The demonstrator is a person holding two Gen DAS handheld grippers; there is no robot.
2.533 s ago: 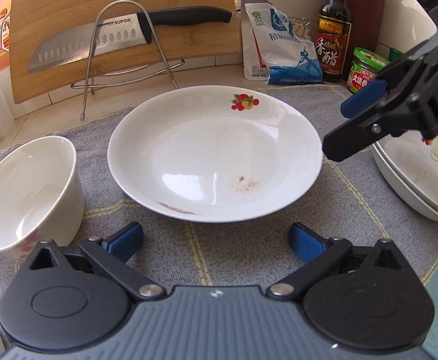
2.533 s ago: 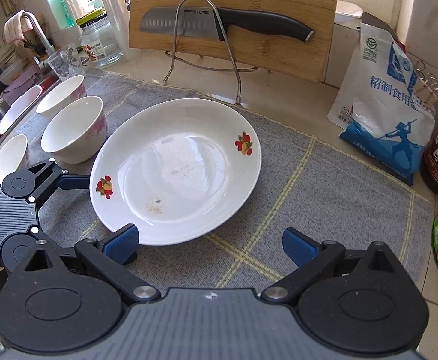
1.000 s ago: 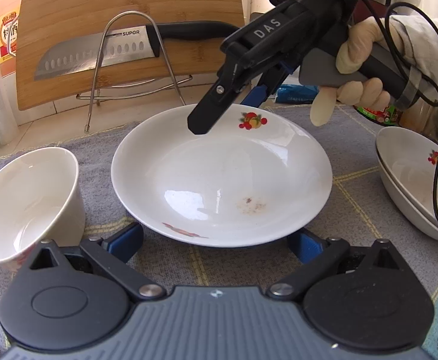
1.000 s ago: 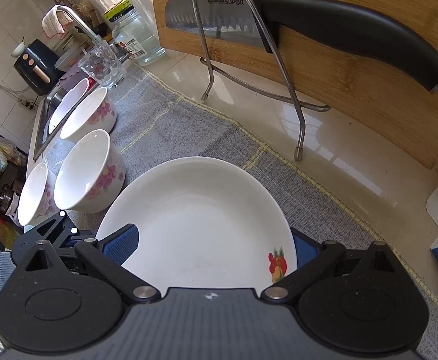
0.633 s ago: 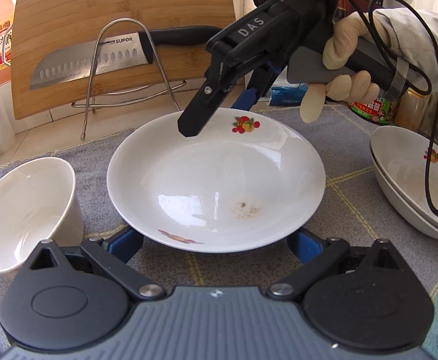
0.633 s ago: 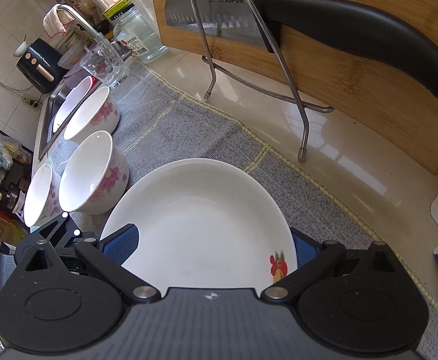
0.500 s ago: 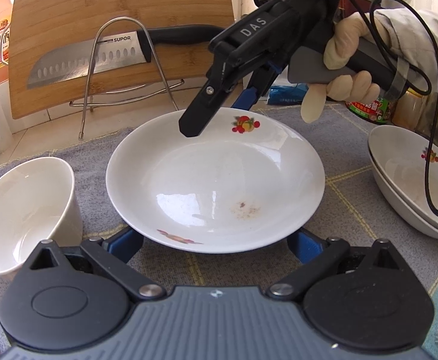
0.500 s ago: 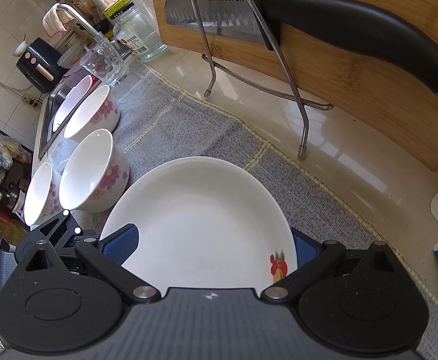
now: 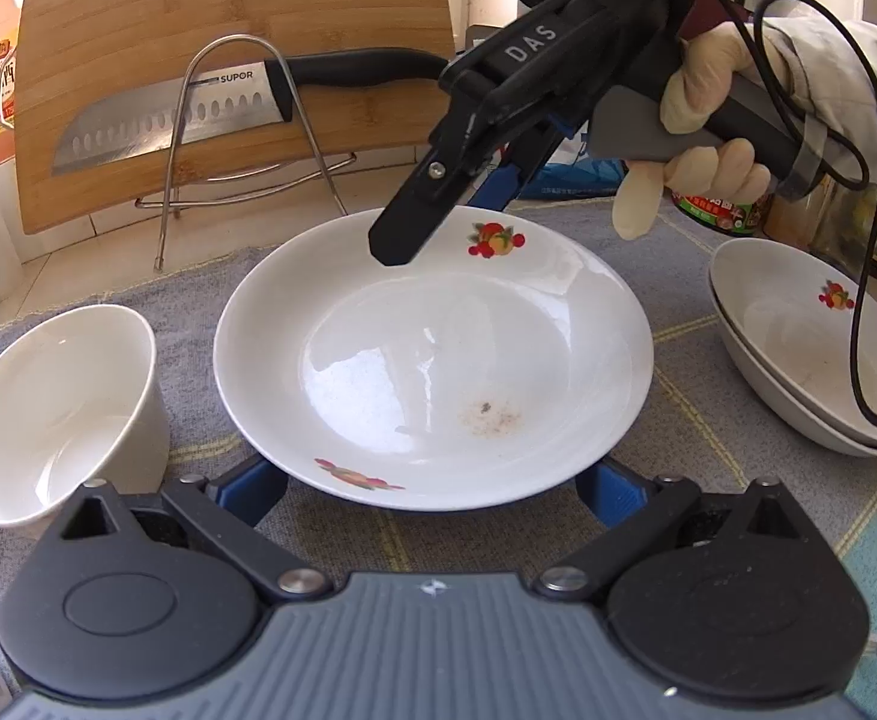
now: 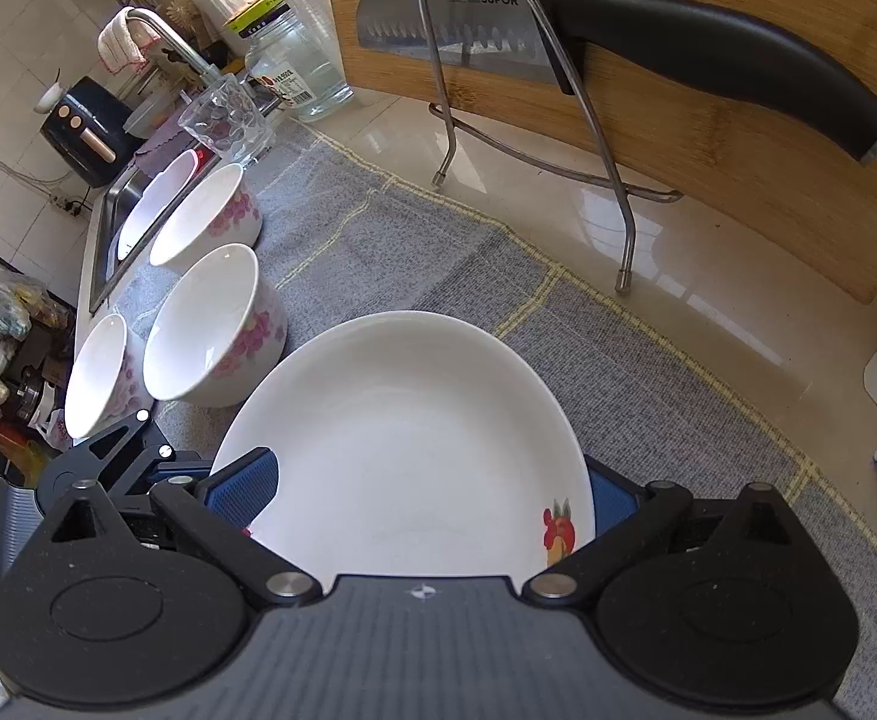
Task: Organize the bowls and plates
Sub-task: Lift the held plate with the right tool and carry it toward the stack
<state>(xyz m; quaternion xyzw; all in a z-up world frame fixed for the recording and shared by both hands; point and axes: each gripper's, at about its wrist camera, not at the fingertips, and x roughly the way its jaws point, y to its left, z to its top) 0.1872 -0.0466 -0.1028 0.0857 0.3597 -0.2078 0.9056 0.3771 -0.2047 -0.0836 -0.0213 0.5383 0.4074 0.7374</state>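
Resting mid-tabletop on the grey mat (image 9: 342,540), the plate (image 9: 438,372) sits between both grippers' open jaws: left gripper (image 9: 432,489) at its near rim, right gripper (image 10: 426,492) at its far. Bowls (image 10: 210,324) crowd the left edge; stacked plates (image 9: 798,354) stand right.

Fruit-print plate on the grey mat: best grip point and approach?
Take the plate by its thin raised rim, low and from opposite edges: the near edge for the left tool, the far, fruit-print edge for the right tool. The wide, shallow dish offers no other purchase.
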